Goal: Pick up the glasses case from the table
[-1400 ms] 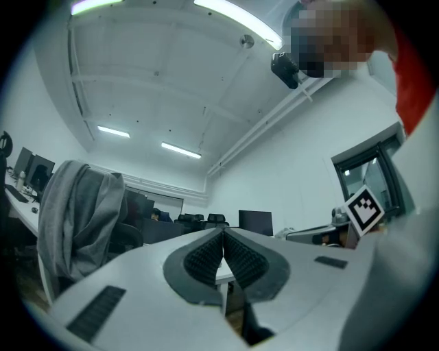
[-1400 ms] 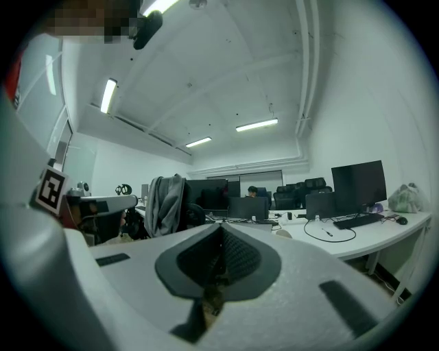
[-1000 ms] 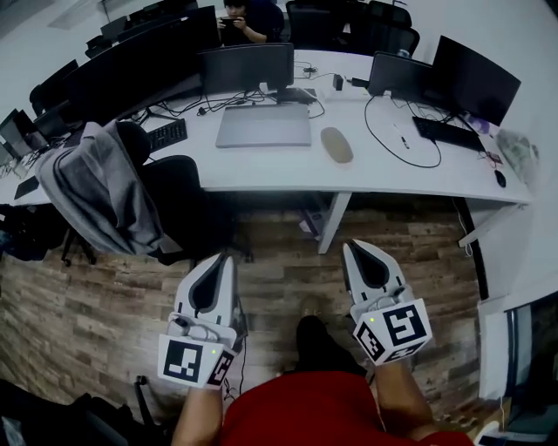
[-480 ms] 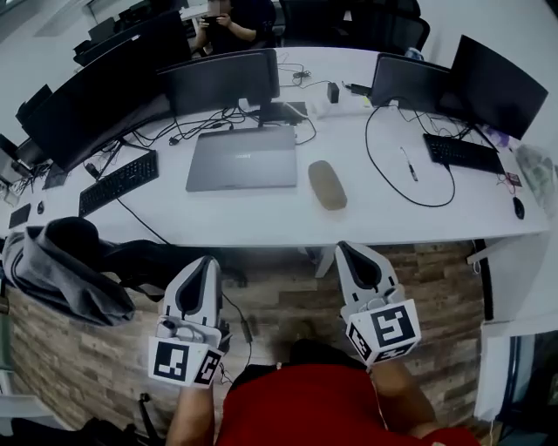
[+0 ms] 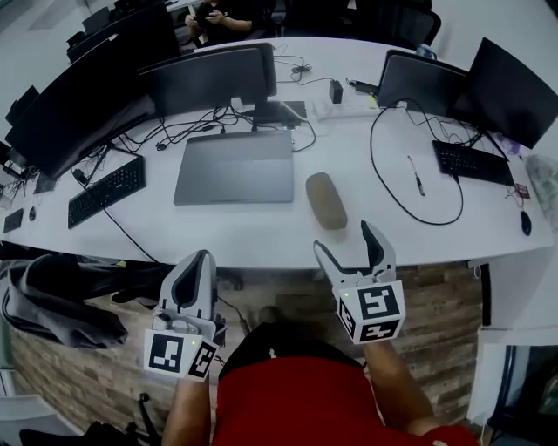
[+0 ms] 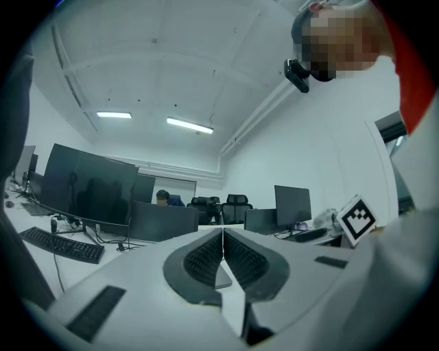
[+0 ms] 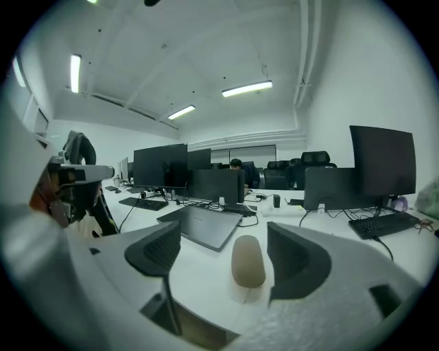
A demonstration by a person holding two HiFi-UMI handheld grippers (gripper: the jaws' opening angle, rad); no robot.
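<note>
The glasses case [image 5: 326, 200] is a tan oval lying on the white table [image 5: 253, 231], just right of a closed grey laptop [image 5: 234, 167]. My right gripper [image 5: 349, 246] hovers at the table's near edge, just short of the case, its jaws opening with nothing between them. In the right gripper view the glasses case [image 7: 247, 260] lies ahead of the right gripper [image 7: 226, 260], lined up with the gap. My left gripper [image 5: 195, 280] hangs below the table's edge at the left, shut and empty; the left gripper [image 6: 223, 257] shows its pads pressed together.
Monitors [image 5: 209, 78], a black keyboard [image 5: 106, 190] and loose cables [image 5: 410, 179] crowd the table's far half. A second keyboard [image 5: 471, 162] and a pen [image 5: 418, 175] lie to the right. A chair with a grey jacket [image 5: 52, 296] stands at the left. A person [image 5: 218, 13] sits at the far desk.
Both grippers have moved forward toward the table. The right gripper's jaws, shut in both earlier frames, now stand apart just short of the case. The left stays shut.
</note>
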